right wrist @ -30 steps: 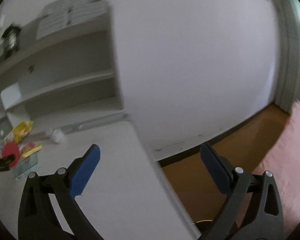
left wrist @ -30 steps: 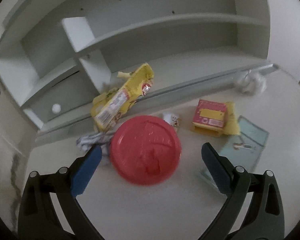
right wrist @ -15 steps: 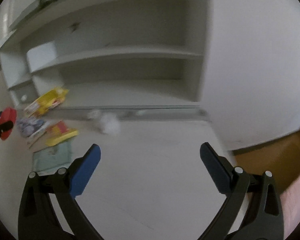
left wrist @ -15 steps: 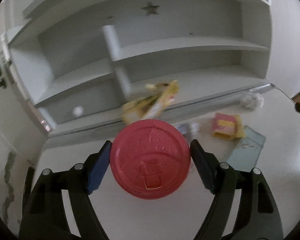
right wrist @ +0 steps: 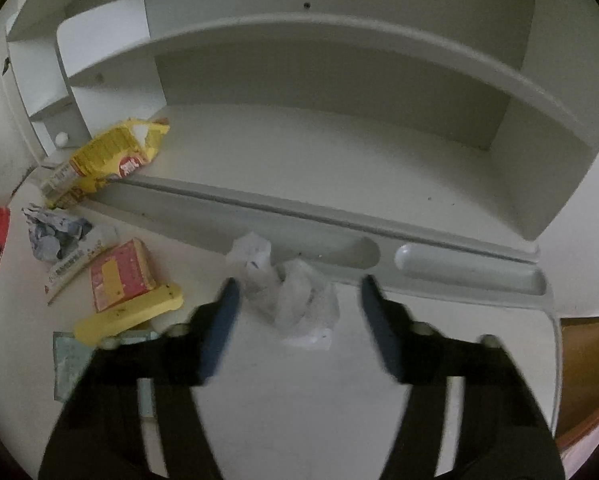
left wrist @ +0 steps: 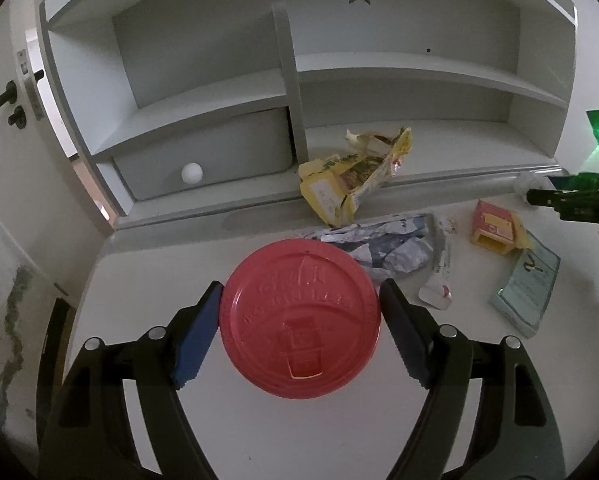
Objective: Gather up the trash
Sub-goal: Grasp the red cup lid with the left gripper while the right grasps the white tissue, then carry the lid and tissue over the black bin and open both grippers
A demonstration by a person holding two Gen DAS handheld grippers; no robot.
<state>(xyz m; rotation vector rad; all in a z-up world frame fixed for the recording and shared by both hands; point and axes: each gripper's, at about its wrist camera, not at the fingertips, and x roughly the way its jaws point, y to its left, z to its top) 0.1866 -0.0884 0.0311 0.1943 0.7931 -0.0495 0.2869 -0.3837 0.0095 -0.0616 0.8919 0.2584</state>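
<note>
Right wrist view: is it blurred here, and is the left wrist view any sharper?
Right wrist view: the right gripper, jaws closing around the crumpled white bag, is motion-smeared. Left wrist view: sharp on the red lid, dim overall, with fisheye-bent shelves.

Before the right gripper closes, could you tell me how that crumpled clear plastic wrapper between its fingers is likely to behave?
The crumpled clear wrapper looks thin and floppy, so it will probably squash flat as the right gripper, whose jaws are closing around it, pinches it. It seems very light and may slide on the smooth desk if nudged.

A white desk (right wrist: 339,400) with a shelf hutch (left wrist: 379,80) stands in dim light beside a door (left wrist: 3,120).
</note>
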